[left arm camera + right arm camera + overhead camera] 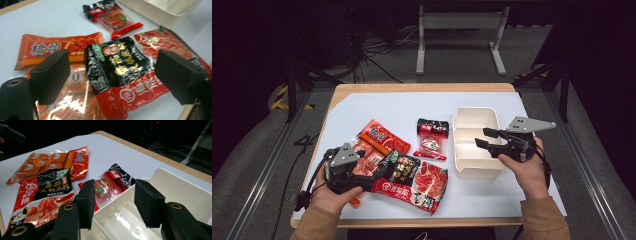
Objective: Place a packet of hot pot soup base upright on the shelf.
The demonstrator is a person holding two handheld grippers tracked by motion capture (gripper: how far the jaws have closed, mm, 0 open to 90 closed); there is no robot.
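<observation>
1. Mostly, the white-topped counter (377,102) with its wooden rim lies bare across the upper half of the high view; all the things sit in its lower half, near the front edge.
2. At lower left of that view the left gripper (343,167) has its jaws apart and clamped on nothing; in the left gripper view they straddle the large red-and-black glossy sauce packet (125,75) without pressing it.
3. That packet (412,180) lies flat at lower centre, its long axis running left to right with a slight downward slant, one corner close to the counter's front edge.
4. Under its left end lies the orange foil packet (374,142), stretching toward the upper left.
5. Just above, a small black-and-red clear-windowed packet (432,139) lies beside the cream plastic divided tray (477,142).
6. The right gripper (484,138) hovers over the tray at right of centre, jaws apart and empty, pointing left; the tray's wall lies just below them.
</observation>
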